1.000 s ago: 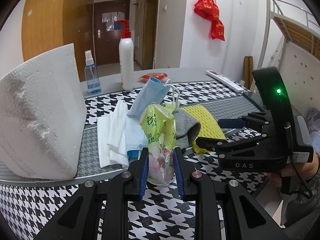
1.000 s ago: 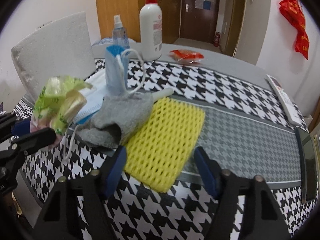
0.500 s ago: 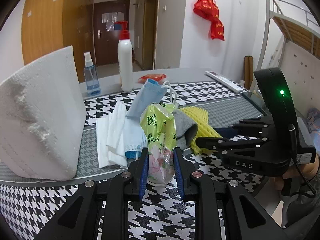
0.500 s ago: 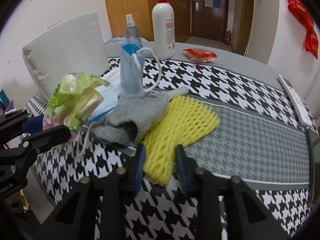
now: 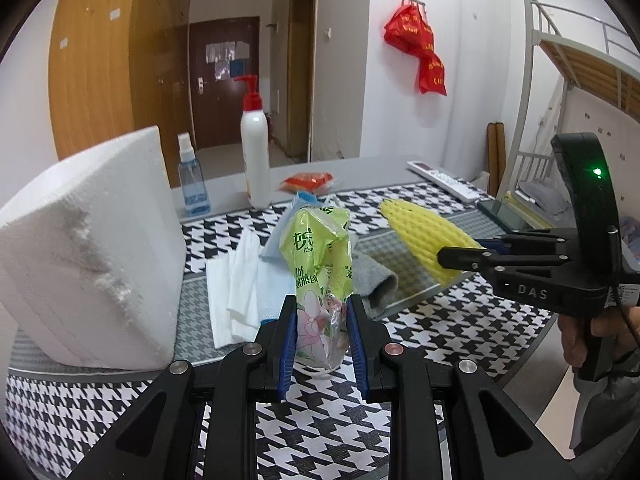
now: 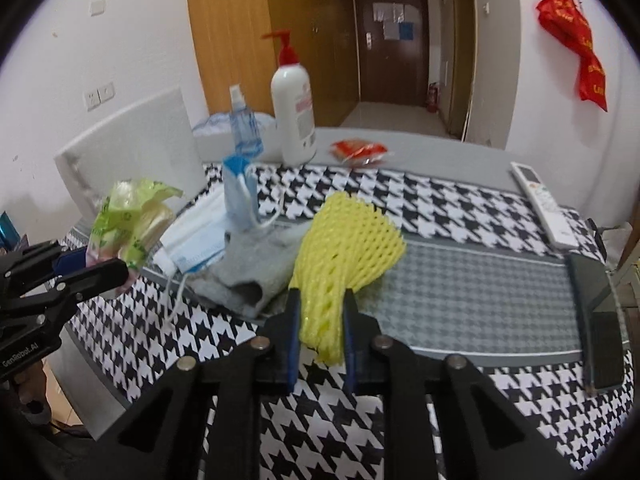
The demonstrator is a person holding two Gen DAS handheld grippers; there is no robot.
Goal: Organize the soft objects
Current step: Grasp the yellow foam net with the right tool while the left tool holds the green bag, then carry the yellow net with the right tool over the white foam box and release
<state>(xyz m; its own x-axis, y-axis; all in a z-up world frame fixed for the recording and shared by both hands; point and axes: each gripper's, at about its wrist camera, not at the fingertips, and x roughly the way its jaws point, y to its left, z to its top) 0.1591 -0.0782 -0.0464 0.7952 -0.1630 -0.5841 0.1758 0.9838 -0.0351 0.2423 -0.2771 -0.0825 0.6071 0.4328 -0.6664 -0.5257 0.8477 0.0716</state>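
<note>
Yellow foam net (image 6: 344, 248) pinched upright inside right gripper (image 6: 319, 332), above table (image 6: 460, 280).

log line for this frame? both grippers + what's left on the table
left gripper: shut on green tissue pack | right gripper: shut on yellow foam net, lifted | on table: grey sock, face masks
</note>
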